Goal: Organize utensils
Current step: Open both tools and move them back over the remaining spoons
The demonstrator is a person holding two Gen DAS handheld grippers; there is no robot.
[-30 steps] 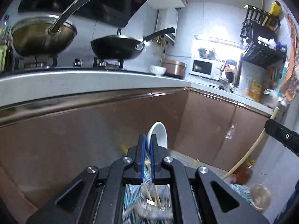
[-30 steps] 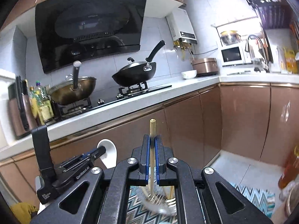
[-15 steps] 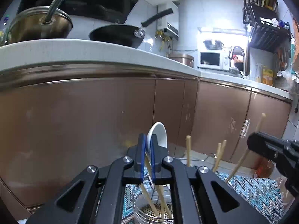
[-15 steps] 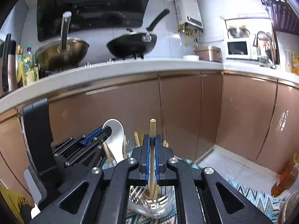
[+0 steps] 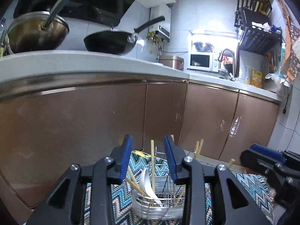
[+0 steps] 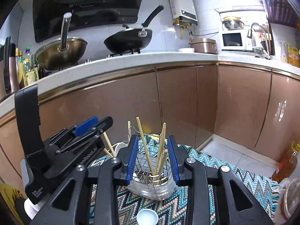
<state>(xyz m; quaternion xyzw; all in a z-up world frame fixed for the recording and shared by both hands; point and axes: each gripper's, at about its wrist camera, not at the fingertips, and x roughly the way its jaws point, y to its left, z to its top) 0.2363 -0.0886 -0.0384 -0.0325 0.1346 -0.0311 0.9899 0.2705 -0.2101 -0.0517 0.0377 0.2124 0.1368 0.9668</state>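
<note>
Spoon (image 5: pixel 148 184) and chopsticks (image 6: pixel 159 153) released into holder (image 6: pixel 151 187); both grippers (image 5: pixel 149 161) (image 6: pixel 152 159), jaws just opened, should be withdrawn straight upward.

Upright chopsticks (image 6: pixel 160 150) crowding the holder (image 6: pixel 151 189) mouth

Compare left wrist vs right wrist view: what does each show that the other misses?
Left wrist only: the white spoon lying in the utensil holder, and the black dish rack high on the wall.
Right wrist only: a small white cup on the patterned mat, and bottles beside the steel wok.
Both: chopsticks in the holder, the black wok, the microwave.
</note>
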